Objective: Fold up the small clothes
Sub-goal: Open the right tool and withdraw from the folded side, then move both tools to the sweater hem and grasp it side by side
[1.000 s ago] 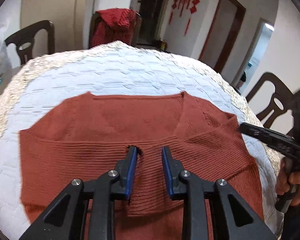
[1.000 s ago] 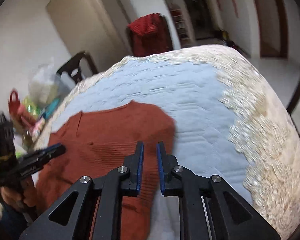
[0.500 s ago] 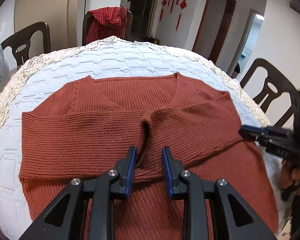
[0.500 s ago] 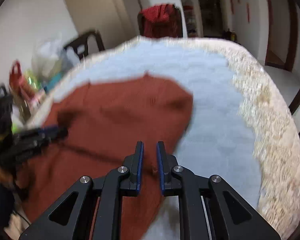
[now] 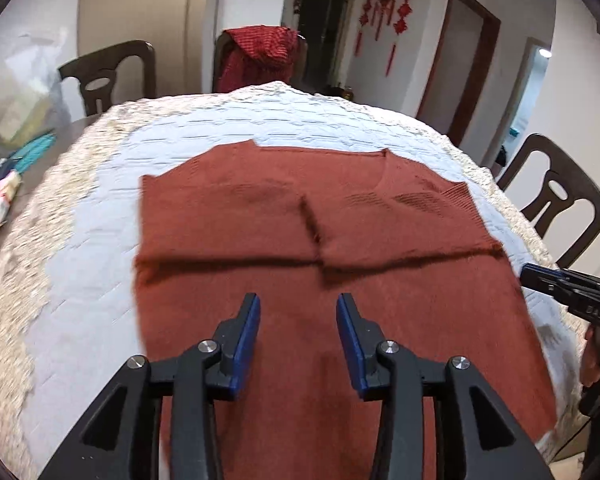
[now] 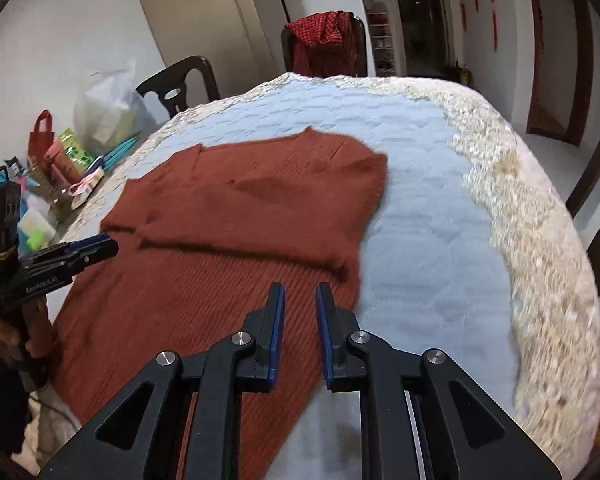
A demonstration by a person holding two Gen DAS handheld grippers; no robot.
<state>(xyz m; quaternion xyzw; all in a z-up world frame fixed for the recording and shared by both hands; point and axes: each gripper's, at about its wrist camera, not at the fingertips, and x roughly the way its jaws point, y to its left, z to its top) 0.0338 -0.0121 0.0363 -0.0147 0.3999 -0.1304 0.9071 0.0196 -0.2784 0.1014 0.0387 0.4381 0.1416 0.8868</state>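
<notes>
Ribbed knit sweater (image 5: 324,264) on quilted, lace-edged tablecloth (image 5: 100,200).

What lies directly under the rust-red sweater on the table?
The rust-red sweater lies on a white quilted cloth with a lace edge; the table itself is covered, unseen beneath it.

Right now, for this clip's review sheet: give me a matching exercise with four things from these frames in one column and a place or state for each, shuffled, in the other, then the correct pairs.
Things
1. rust sweater
2. red checked garment
3. left gripper
4. white plastic bag

Places or states
A. draped over a chair back at the far side of the table
B. jaws apart, nothing between them
C. spread on the quilted table cover, sleeves folded across the front
D. among the clutter at the table's left edge

Pairs: 1-C, 2-A, 3-B, 4-D
</notes>
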